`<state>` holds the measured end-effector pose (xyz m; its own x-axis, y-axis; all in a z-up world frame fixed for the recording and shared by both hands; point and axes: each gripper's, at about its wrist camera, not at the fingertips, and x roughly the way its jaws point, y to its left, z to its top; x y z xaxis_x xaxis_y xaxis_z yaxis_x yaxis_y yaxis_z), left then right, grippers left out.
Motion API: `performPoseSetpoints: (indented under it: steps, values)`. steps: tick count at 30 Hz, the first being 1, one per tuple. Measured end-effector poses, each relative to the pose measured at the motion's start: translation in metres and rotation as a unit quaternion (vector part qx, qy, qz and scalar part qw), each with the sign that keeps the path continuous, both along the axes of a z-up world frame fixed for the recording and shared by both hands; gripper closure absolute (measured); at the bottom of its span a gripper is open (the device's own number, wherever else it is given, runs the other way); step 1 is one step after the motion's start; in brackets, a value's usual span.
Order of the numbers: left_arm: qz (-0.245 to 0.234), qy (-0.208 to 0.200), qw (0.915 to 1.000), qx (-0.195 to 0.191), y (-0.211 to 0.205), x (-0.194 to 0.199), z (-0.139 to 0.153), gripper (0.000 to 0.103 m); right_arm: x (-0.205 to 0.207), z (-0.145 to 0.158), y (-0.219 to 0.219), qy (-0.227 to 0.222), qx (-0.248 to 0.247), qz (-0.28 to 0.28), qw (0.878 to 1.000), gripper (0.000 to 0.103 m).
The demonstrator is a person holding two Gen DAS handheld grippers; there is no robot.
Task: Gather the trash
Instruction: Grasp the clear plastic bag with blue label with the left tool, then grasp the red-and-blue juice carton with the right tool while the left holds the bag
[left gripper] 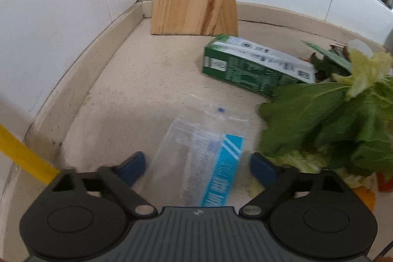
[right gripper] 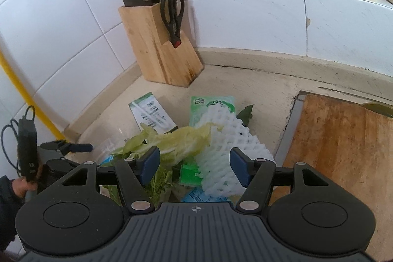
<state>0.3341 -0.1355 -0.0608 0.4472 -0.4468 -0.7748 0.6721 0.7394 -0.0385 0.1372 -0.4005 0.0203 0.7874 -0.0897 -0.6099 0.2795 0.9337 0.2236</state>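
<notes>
1. The trash lies in a loose heap on the speckled beige stone counter [right gripper: 258,87], in the corner below the white tiled wall and in front of the pale wooden knife block [right gripper: 157,46].
2. The left claw [left gripper: 196,167] hangs over a flat clear plastic pouch with a blue printed stripe [left gripper: 203,154]. Its jaws stand open, one blue pad on either side of the pouch, neither touching it as far as the blurred picture shows.
3. The pouch's long axis runs away from the claw, roughly along the line of the fingers, so the jaws straddle its short width. This is the relation the pickup turns on.
4. The left hand is the nearer to this pouch. Beyond it lies a green and white drink carton [left gripper: 255,68] on its side, and wilted green leaves [left gripper: 326,119] lie just to the right.
5. The right claw [right gripper: 195,167] is open and empty above a white foam fruit net [right gripper: 228,146] and pale cabbage leaves [right gripper: 172,144].
6. My judgement: closing straight down risks sliding off thin film lying flat on the counter.
</notes>
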Motion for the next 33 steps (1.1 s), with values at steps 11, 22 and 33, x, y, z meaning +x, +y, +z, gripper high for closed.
performPoseSetpoints:
  steps: [11,22,33]
  values:
    - [-0.001,0.061,0.9981,-0.014,-0.002,-0.058,0.014,0.094,-0.023,0.009,0.002,-0.018,0.003,0.012,1.0,0.038]
    - [0.057,0.037,0.9975,-0.019,0.01,-0.078,0.017,0.067,-0.034,-0.008,0.008,0.026,0.004,0.037,0.999,0.022]
    - [0.043,0.011,0.999,-0.007,-0.013,-0.061,0.004,0.033,-0.015,-0.038,0.026,0.082,0.037,0.026,0.996,0.015]
